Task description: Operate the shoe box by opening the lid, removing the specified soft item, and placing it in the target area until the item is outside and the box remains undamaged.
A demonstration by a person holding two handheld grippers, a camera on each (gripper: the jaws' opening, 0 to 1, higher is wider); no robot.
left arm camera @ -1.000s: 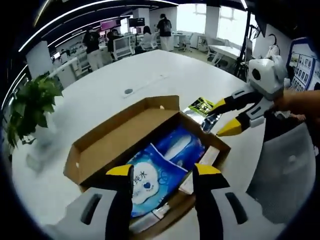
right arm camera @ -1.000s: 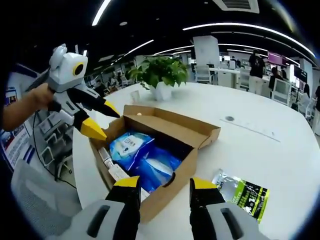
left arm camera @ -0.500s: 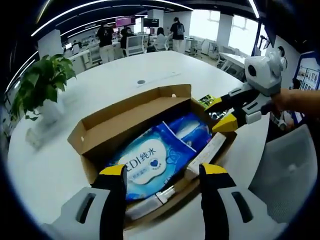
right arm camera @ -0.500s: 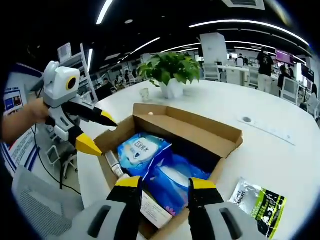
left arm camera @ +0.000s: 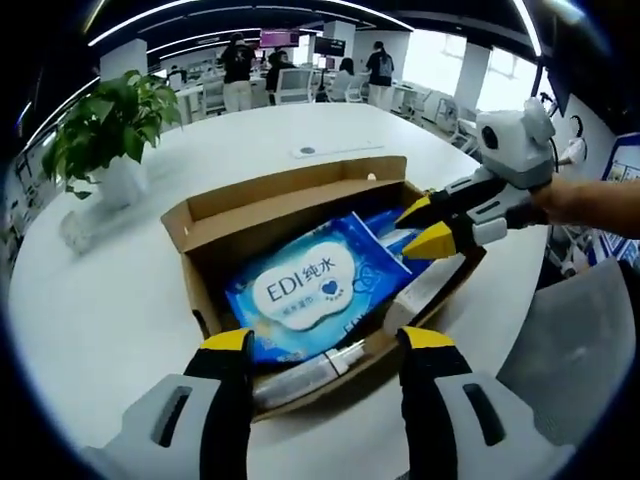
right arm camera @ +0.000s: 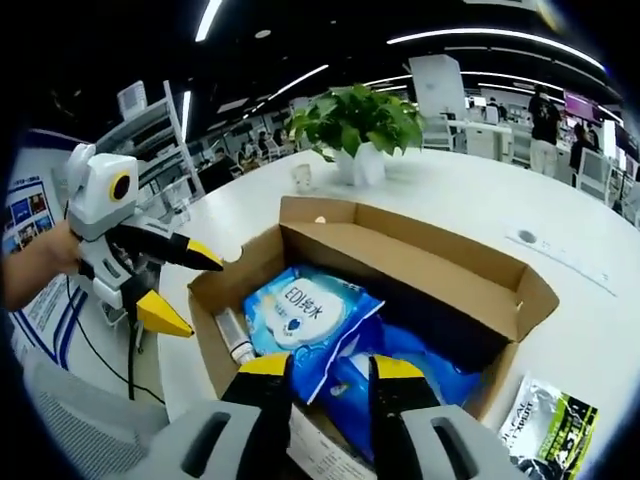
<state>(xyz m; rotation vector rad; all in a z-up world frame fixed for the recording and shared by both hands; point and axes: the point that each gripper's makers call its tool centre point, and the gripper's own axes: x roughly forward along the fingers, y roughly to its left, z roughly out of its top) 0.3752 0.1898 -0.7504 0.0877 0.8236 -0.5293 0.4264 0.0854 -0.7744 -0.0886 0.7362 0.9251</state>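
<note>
The brown shoe box (left arm camera: 195, 285) lies open on the white table, its lid flap (right arm camera: 420, 262) folded back. Inside, a blue wipes pack marked EDI (left arm camera: 320, 290) (right arm camera: 300, 315) lies on top of a second blue pack (right arm camera: 430, 370). A white tube (left arm camera: 300, 375) and a flat white carton (left arm camera: 425, 290) rest along the box's near side. My left gripper (left arm camera: 327, 345) (right arm camera: 185, 293) is open at the box's long edge. My right gripper (right arm camera: 330, 368) (left arm camera: 425, 228) hangs open over the box's end, above the blue packs, holding nothing.
A potted plant (left arm camera: 105, 120) (right arm camera: 360, 120) stands at the table's far side. On the table beside the box lies a green-and-black pouch (right arm camera: 545, 425). A grey chair (left arm camera: 580, 340) is by the table edge. People stand at desks far behind.
Both grippers have closed in on the box. The right gripper has come from beside the box to over its end, with its jaws a little narrower. The packs have not moved.
</note>
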